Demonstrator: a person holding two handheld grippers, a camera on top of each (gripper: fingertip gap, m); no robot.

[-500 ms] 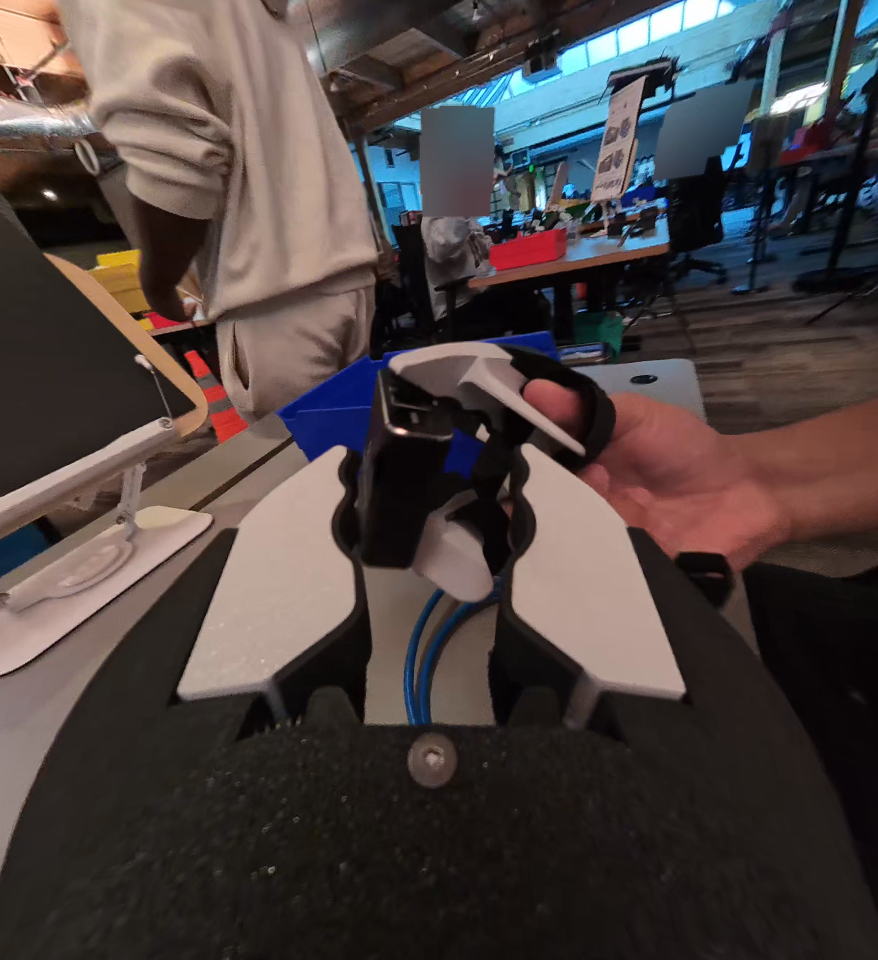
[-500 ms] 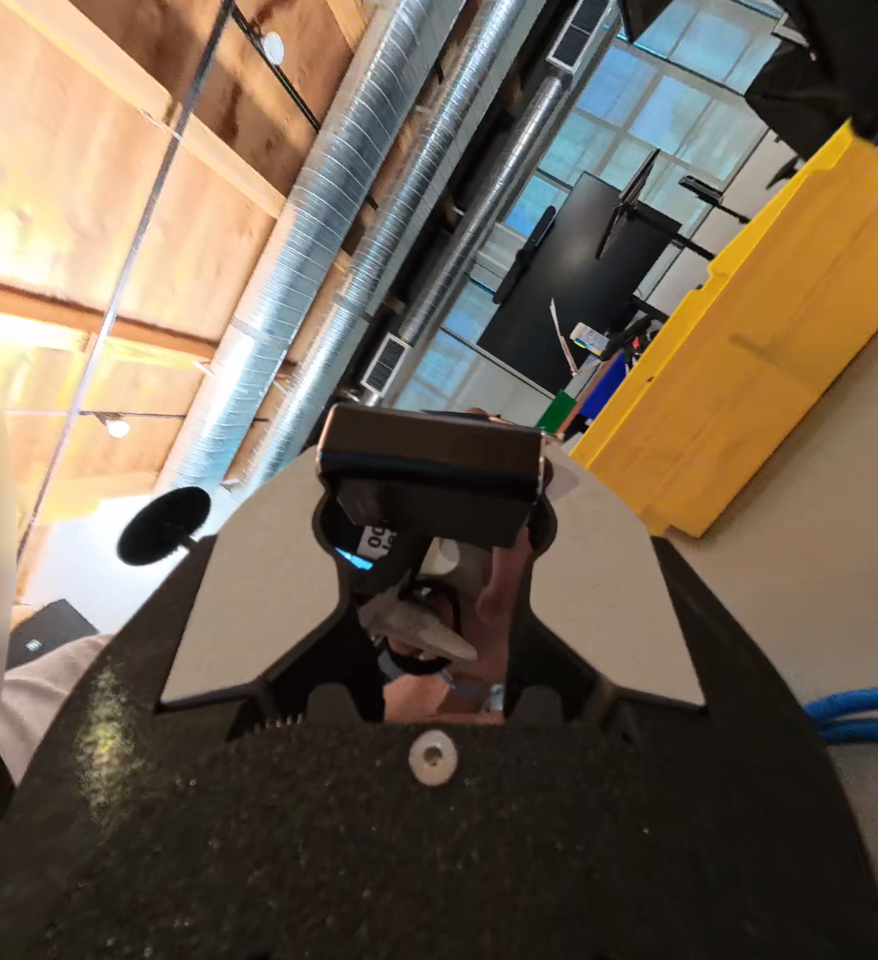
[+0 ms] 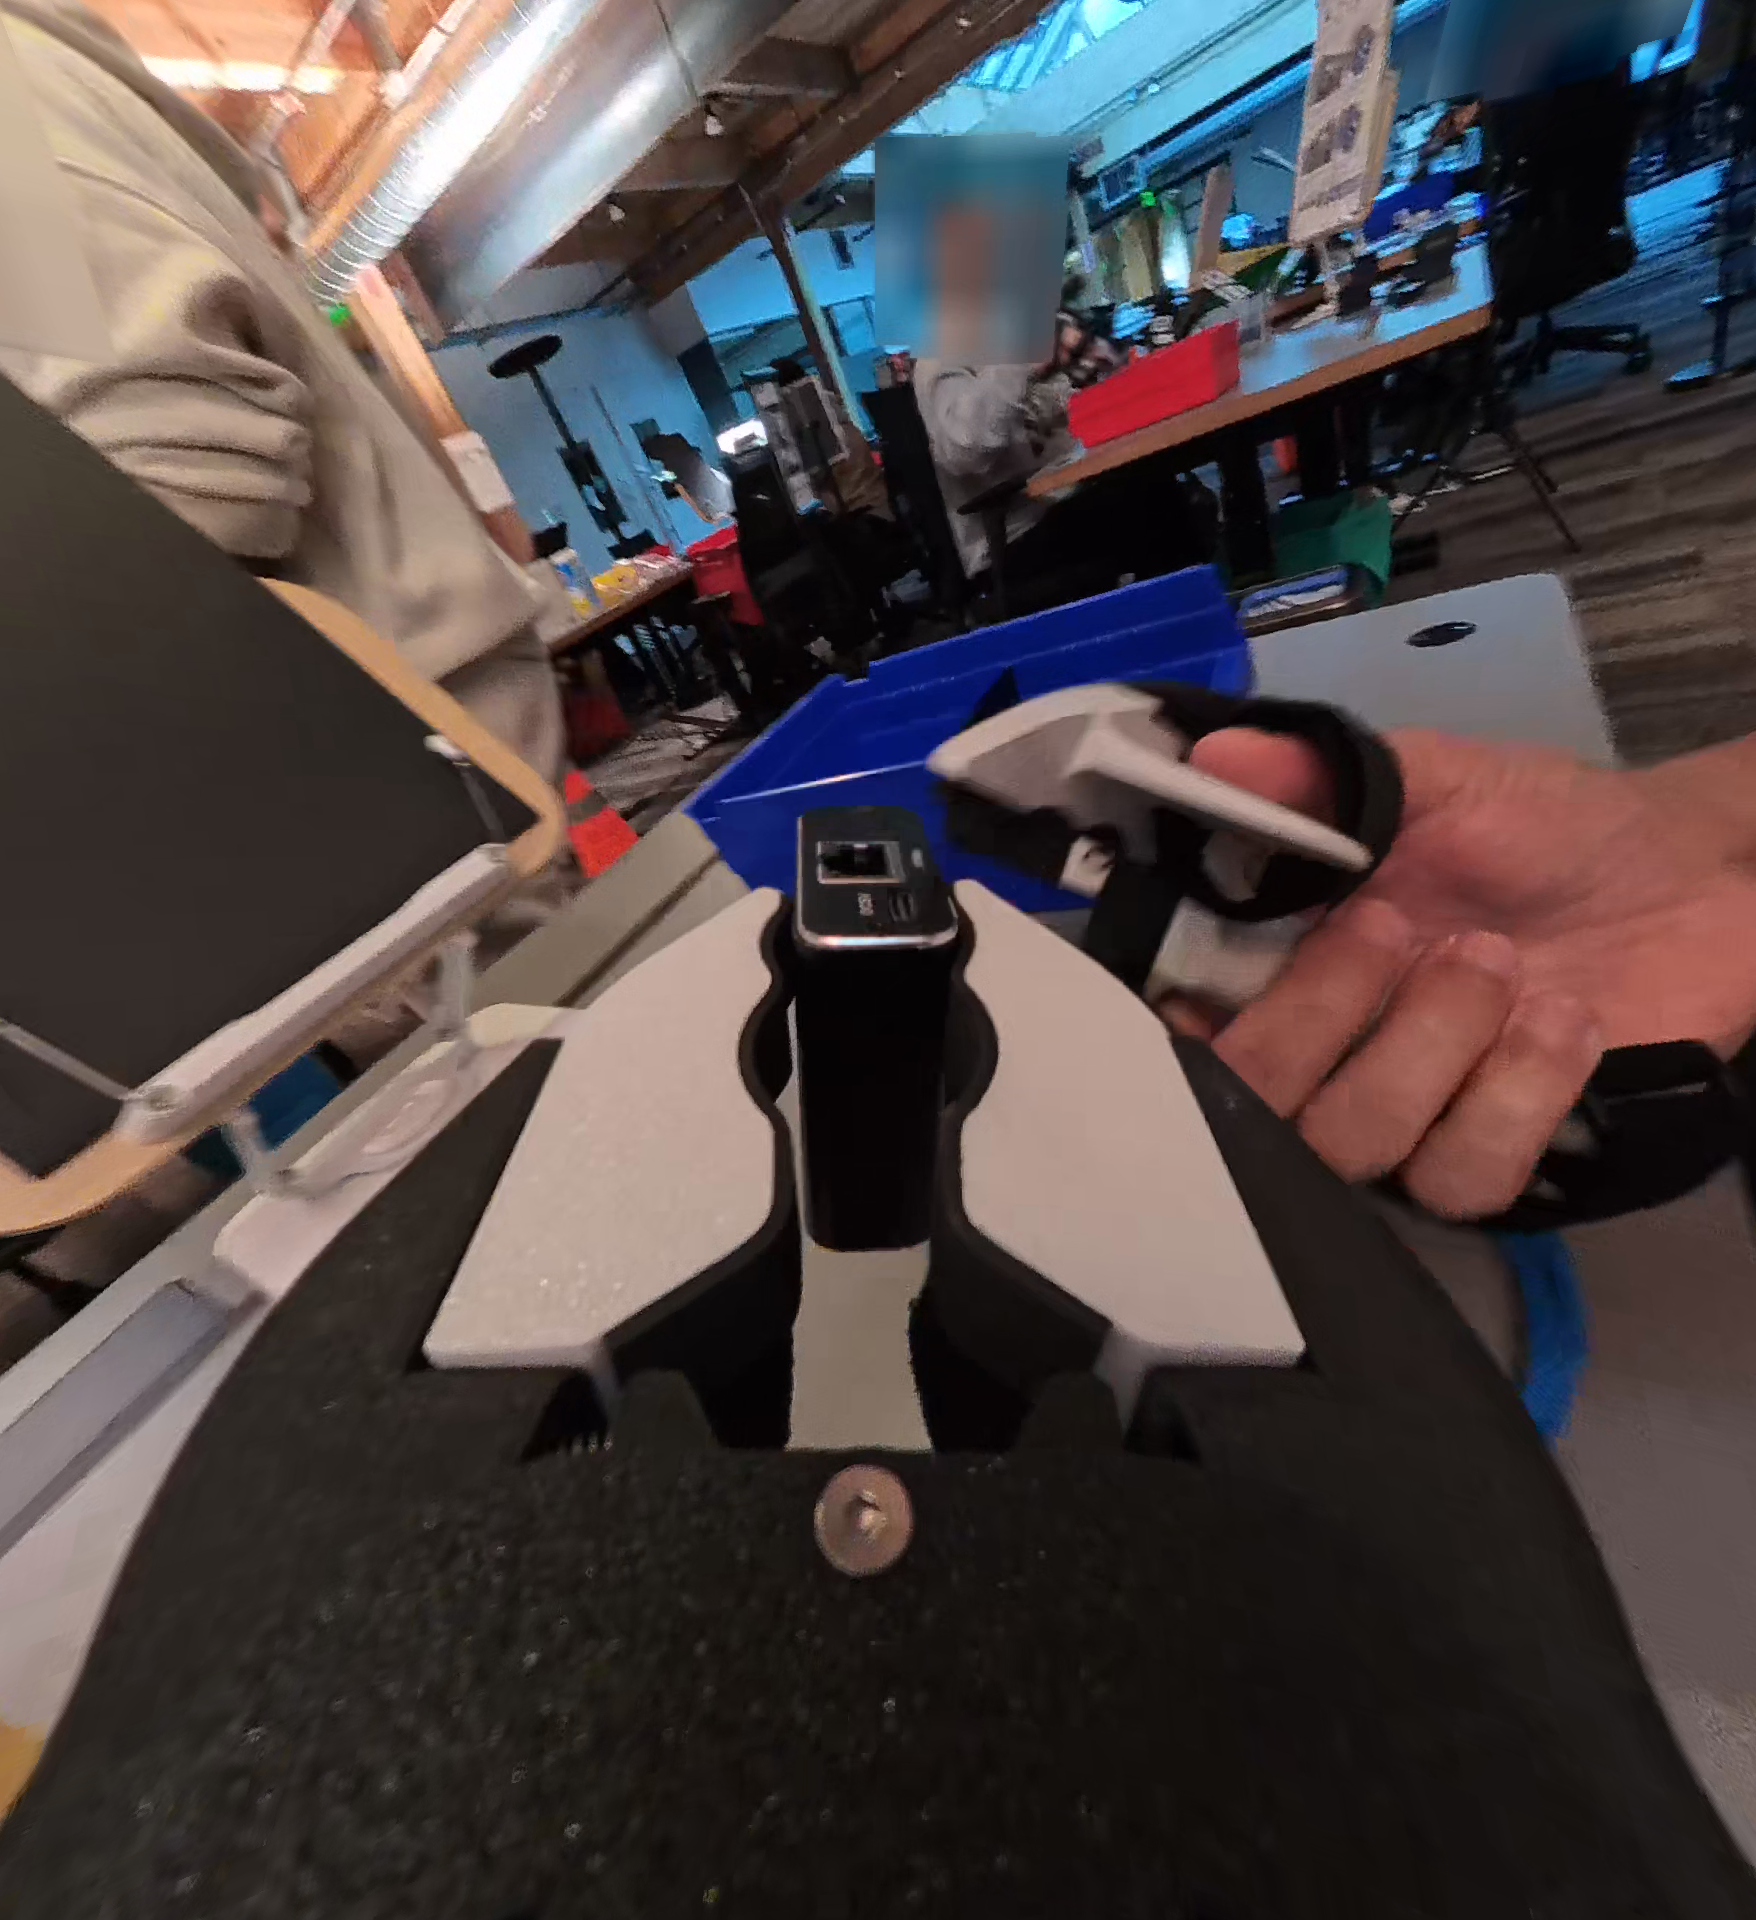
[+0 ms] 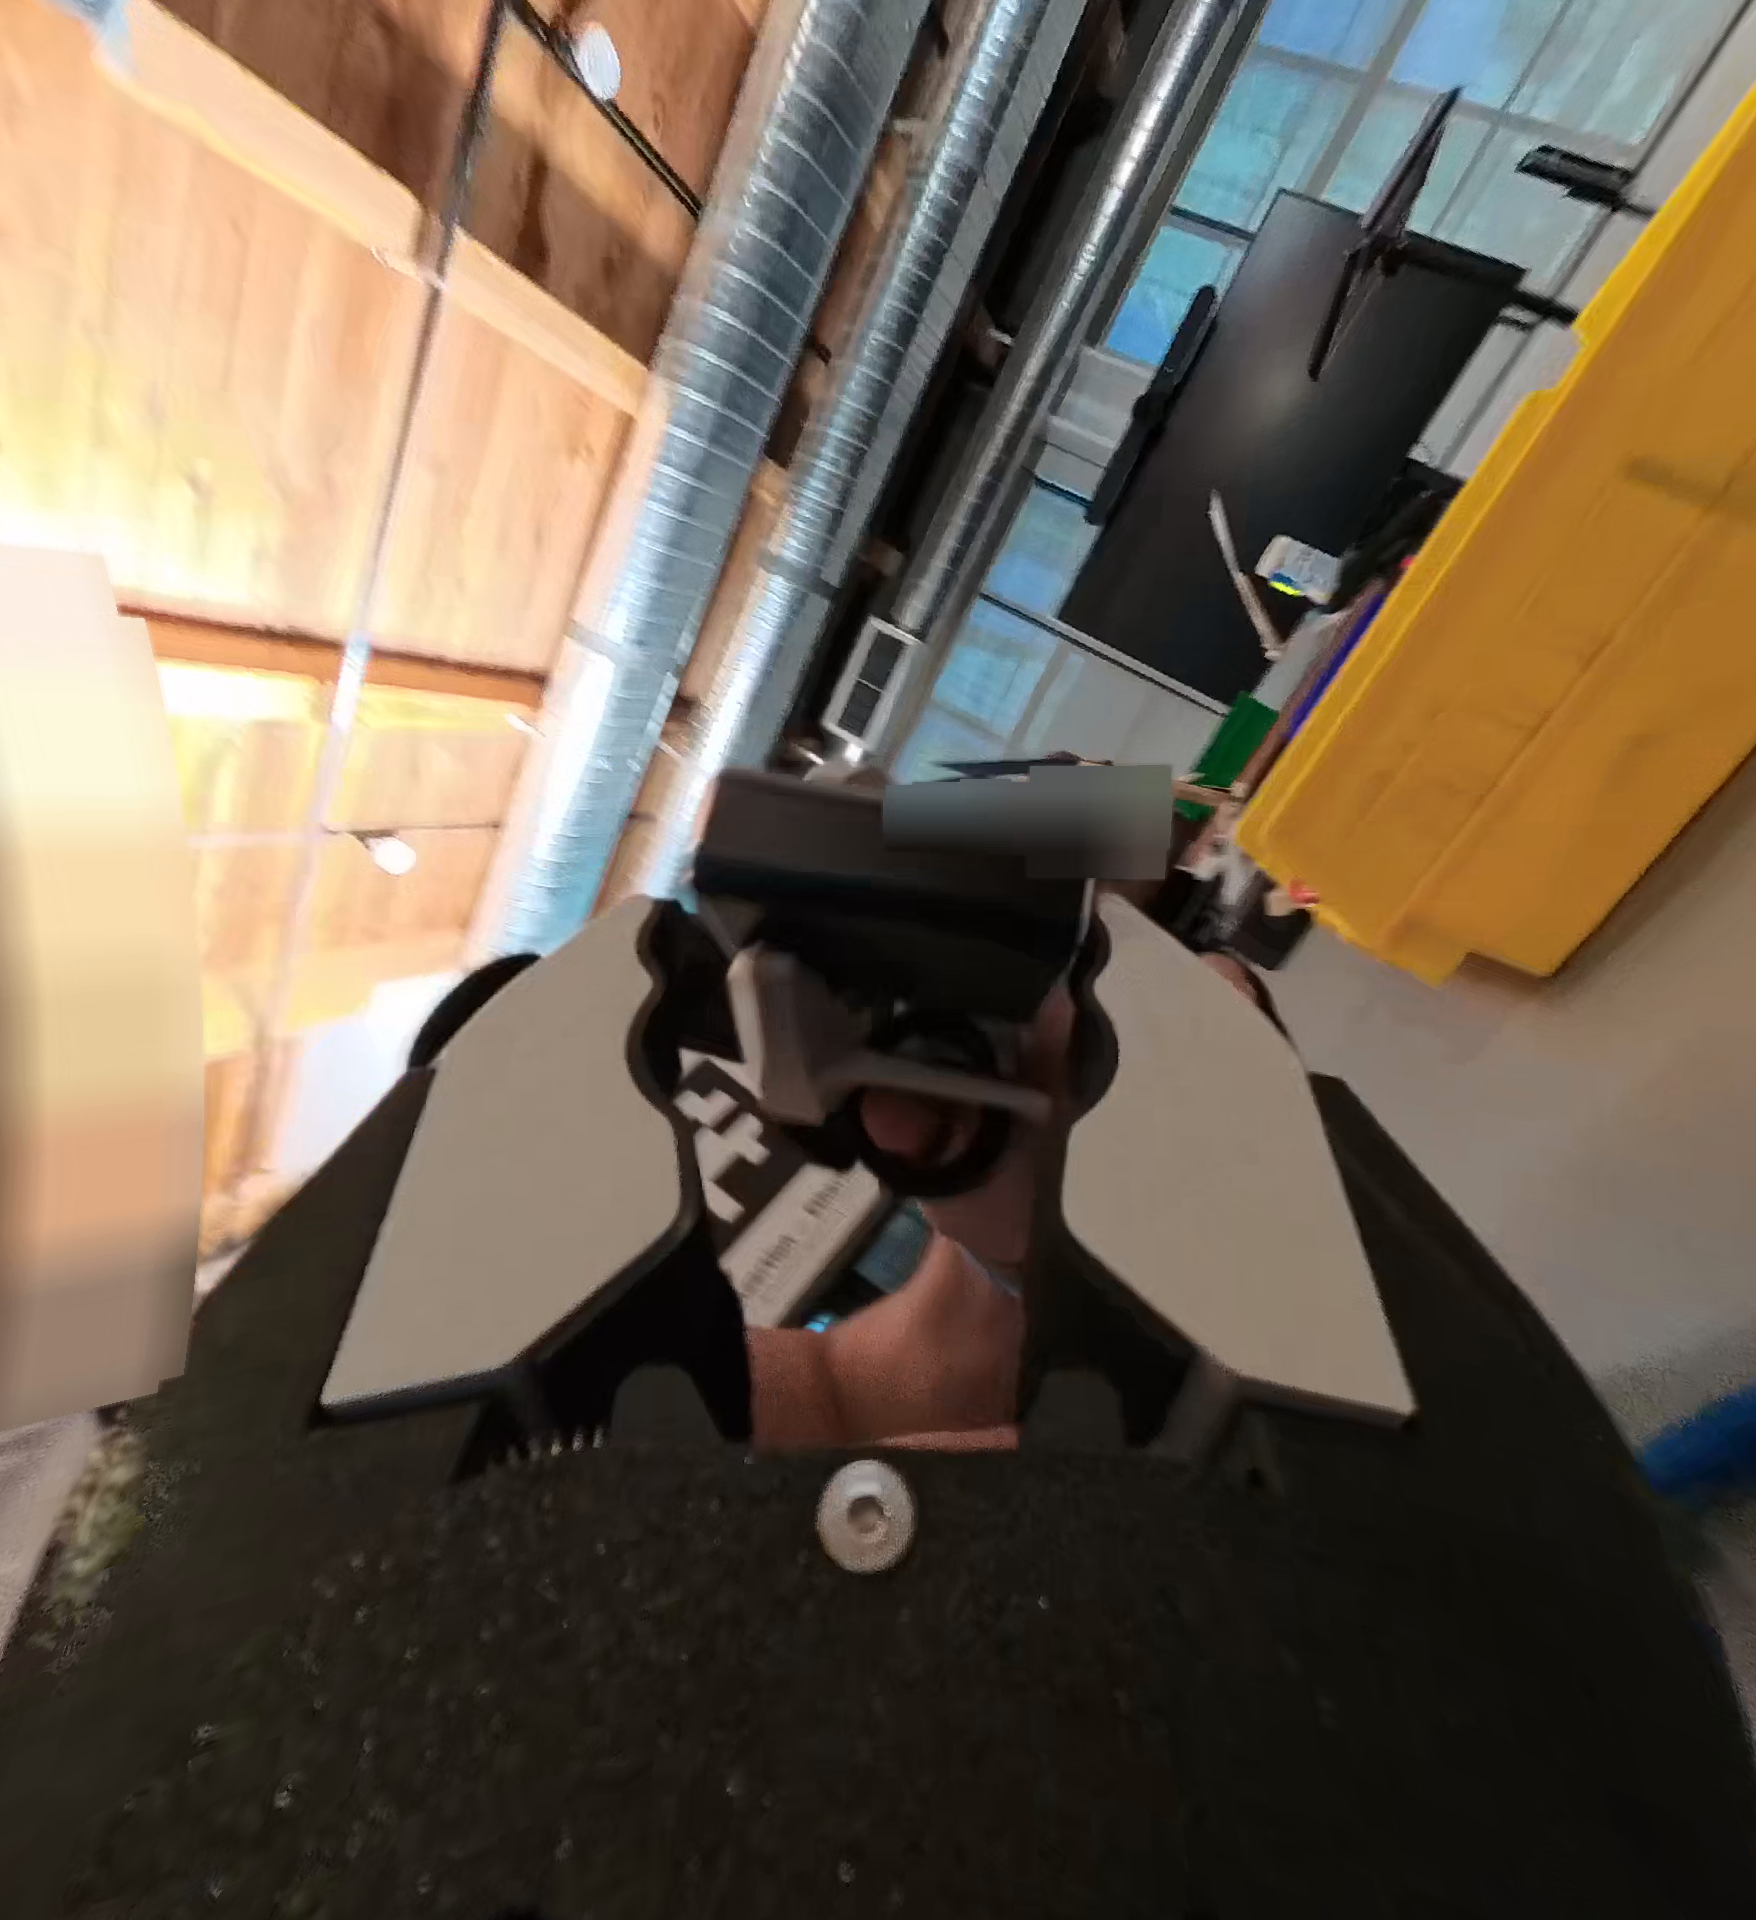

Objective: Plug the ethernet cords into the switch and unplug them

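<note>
Right now my left gripper (image 3: 869, 1049) squeezes the black switch (image 3: 869, 1081) tight, plug hole facing away from me. My right gripper (image 4: 879, 1029) looks partly open and empty, and blue cords (image 3: 1549, 1340) lie on the table (image 3: 1684, 1558).

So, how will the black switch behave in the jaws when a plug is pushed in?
The switch looks rigid: its boxy casing keeps shape in the left gripper's jaws. Its glossy sides may slip. Held only by its sides, it might tilt when the port at its far end is pushed.
</note>
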